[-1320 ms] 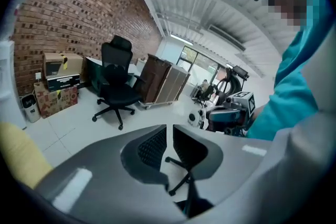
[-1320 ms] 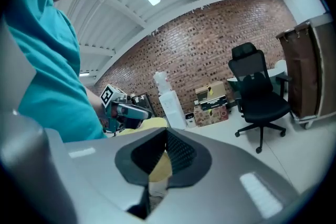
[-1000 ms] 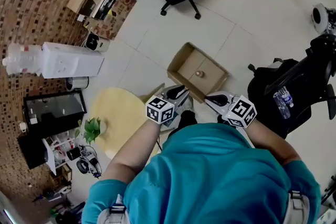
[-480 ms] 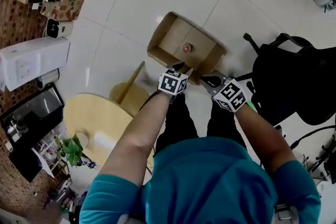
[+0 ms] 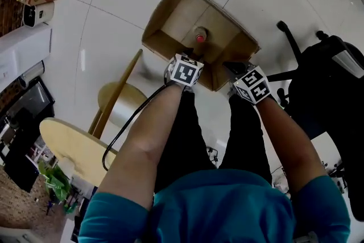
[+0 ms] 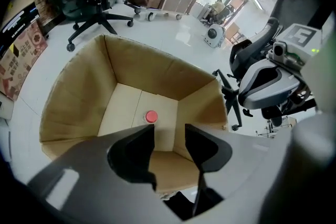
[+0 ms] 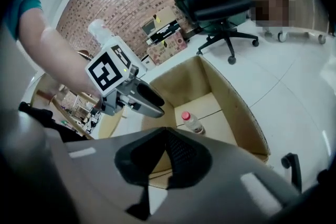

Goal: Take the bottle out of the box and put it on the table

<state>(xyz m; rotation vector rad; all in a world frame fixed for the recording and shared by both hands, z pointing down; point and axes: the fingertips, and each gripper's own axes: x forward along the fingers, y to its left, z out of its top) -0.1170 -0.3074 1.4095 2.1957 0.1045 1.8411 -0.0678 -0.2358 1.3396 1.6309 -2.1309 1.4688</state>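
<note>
I have the cardboard box open-topped on the floor tiles, and the bottle is inside it, on the bottom near the middle, clear of the walls. Only the right gripper view gives me its clear body. From the head view I get little more than the red cap, and in the left gripper view the cap sits just above one jaw tip, with the body hard to make out.

The left gripper has its jaws apart. They have just been opening, and nothing is between them: through the gap I see only the box's near wall. The right gripper has its jaws closed tip to tip on nothing.

In the head view both sets of jaws are hidden under the marker cubes at the box's near rim, and I cannot tell whether either touches the cardboard. The round wooden table lies well apart at lower left, its edge running behind the left forearm. A black office chair is cut off at the right.
</note>
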